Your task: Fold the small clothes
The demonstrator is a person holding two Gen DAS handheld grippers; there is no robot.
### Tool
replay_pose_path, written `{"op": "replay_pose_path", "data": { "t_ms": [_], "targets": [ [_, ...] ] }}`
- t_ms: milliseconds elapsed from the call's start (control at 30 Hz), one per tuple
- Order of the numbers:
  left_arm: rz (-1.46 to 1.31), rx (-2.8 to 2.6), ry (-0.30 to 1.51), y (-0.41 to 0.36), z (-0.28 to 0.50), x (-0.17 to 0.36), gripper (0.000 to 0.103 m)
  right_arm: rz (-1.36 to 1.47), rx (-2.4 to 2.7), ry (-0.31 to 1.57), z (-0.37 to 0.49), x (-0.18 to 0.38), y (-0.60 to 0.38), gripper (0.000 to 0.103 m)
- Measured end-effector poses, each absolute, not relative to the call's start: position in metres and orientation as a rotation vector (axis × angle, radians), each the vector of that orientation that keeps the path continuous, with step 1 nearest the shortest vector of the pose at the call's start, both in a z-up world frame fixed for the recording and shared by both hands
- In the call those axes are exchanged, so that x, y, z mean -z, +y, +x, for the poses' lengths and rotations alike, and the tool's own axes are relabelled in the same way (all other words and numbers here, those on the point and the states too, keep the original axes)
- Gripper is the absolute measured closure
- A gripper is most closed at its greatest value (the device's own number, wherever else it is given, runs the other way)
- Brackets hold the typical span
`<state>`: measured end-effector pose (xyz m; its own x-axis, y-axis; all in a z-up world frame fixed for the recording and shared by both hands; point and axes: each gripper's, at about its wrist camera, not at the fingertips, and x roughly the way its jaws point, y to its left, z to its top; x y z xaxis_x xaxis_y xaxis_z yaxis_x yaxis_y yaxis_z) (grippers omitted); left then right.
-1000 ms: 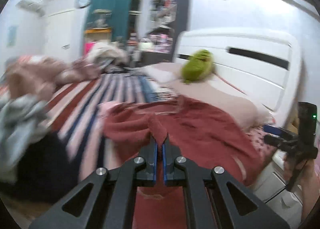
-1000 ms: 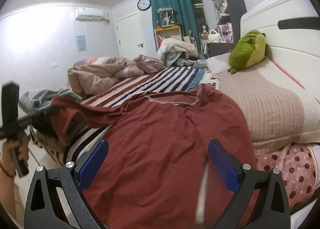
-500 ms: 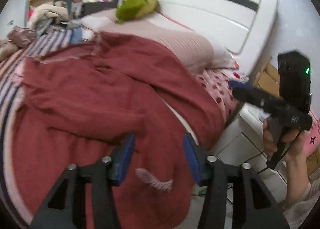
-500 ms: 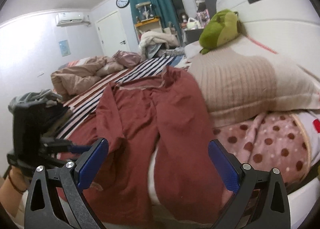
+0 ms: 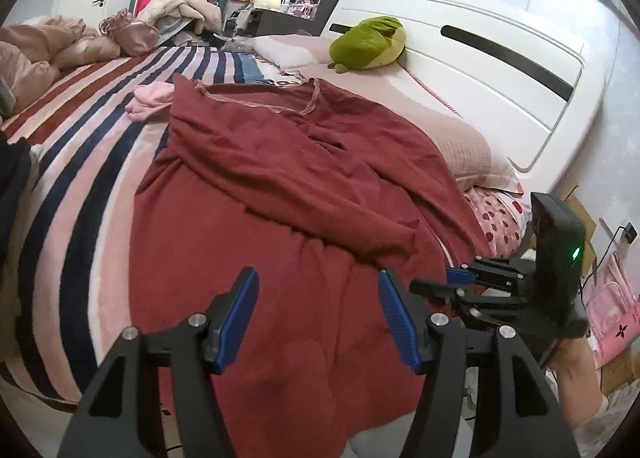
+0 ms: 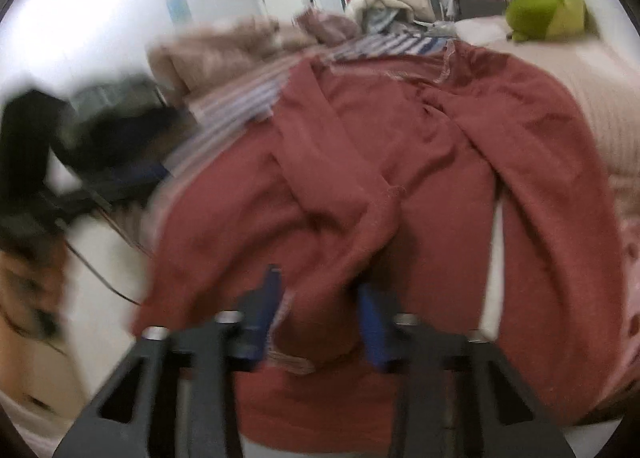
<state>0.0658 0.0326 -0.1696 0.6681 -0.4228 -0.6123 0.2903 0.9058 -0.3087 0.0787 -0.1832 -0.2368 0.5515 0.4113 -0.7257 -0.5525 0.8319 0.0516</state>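
Rumpled soft brick-red knit garment [image 5: 288, 194] lies on striped bed [image 5: 80, 162]. Left tongs [image 5: 318, 316] wide, just opening, nothing between. Right tongs [image 6: 320, 322], blurred, just closing; red hem fold between them.

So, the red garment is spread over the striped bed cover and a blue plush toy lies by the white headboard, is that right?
Not quite: the plush toy is green, not blue, as the left wrist view shows. The rest holds: the red garment is spread over the striped bed cover, and the toy lies by the white headboard.
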Motion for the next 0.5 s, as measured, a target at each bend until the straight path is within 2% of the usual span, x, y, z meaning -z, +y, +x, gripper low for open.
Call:
{"op": "replay_pose_path", "data": {
  "t_ms": [133,233,400,433,500],
  "targets": [
    [-0.196,0.409,0.726,0.041,0.065,0.172,0.045,-0.09,-0.54,0.838,0.086,0.227,-0.219,0.095],
    [-0.225,0.409,0.725,0.045,0.066,0.175,0.045,-0.155,-0.286,0.91,0.102,0.239,-0.25,0.091],
    [-0.227,0.408,0.714,0.043,0.064,0.174,0.043,-0.002,-0.527,0.768,0.074,0.209,-0.259,0.09],
    [-0.23,0.41,0.714,0.042,0.065,0.175,0.043,-0.005,-0.579,0.75,0.069,0.205,-0.252,0.087],
    [-0.237,0.41,0.717,0.041,0.067,0.176,0.043,-0.055,-0.576,0.77,0.069,0.209,-0.238,0.069]
  ]
}}
